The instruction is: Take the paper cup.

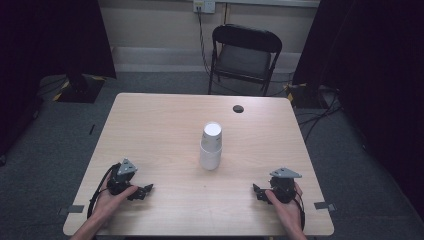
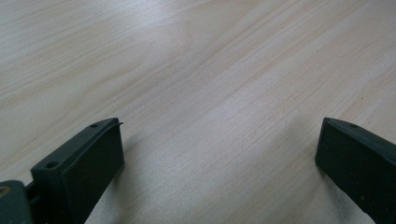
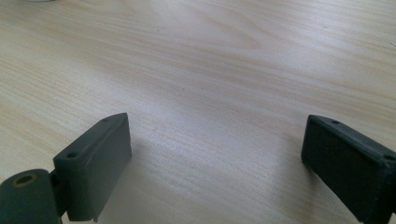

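between both grippers, farther back: cup stack (image 1: pixel 211 146) | left gripper (image 1: pixel 145 191) agape | right gripper (image 1: pixel 257 192) agape

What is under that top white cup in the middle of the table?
The top cup sits upside down over another white cup, which stands on the table. Anything inside the stack is covered, so it cannot be seen.

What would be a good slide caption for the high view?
White paper cups stacked upside down mid-table, an open hand-held gripper resting either side: left, right.
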Demonstrator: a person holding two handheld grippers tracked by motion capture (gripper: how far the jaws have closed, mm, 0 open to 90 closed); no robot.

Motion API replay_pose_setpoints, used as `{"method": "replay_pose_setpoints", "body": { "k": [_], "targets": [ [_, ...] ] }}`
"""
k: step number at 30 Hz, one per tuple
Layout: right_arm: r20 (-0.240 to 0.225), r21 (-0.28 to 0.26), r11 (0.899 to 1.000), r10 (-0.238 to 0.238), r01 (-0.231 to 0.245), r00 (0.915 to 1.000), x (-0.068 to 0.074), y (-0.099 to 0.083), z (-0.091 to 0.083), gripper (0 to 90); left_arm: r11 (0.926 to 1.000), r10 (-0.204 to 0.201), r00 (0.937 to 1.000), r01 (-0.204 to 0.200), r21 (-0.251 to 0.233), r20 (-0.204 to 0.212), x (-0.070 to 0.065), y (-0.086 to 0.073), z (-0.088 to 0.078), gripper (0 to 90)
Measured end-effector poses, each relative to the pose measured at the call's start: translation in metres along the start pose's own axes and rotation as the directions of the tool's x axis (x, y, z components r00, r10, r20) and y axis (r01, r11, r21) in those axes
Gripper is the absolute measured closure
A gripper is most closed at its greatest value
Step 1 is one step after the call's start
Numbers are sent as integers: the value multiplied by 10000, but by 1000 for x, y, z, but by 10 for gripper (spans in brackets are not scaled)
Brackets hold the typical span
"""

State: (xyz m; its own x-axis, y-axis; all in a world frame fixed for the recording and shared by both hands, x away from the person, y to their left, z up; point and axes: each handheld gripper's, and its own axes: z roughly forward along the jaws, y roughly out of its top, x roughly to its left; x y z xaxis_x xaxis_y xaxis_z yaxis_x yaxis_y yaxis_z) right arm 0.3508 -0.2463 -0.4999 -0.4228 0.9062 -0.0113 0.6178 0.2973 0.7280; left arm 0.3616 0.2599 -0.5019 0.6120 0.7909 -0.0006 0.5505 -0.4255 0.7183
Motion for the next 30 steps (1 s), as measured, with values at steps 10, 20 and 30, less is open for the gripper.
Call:
{"method": "replay_pose_setpoints", "body": {
  "k": [10,20,30],
  "targets": [
    [-354,31,9995,-304,305,9989,-3,2,2,81,9999,-124,9996,123,-45,-240,4,1,-6,154],
    [-428,21,9992,-388,389,9983,-4,2,2,81,9975,112,9993,-87,-704,355,-4,8,-20,179],
    [-467,34,9992,-406,408,9981,-4,2,1,82,9929,173,9913,-17,-1187,1302,-17,17,-28,205]
  ]
}}
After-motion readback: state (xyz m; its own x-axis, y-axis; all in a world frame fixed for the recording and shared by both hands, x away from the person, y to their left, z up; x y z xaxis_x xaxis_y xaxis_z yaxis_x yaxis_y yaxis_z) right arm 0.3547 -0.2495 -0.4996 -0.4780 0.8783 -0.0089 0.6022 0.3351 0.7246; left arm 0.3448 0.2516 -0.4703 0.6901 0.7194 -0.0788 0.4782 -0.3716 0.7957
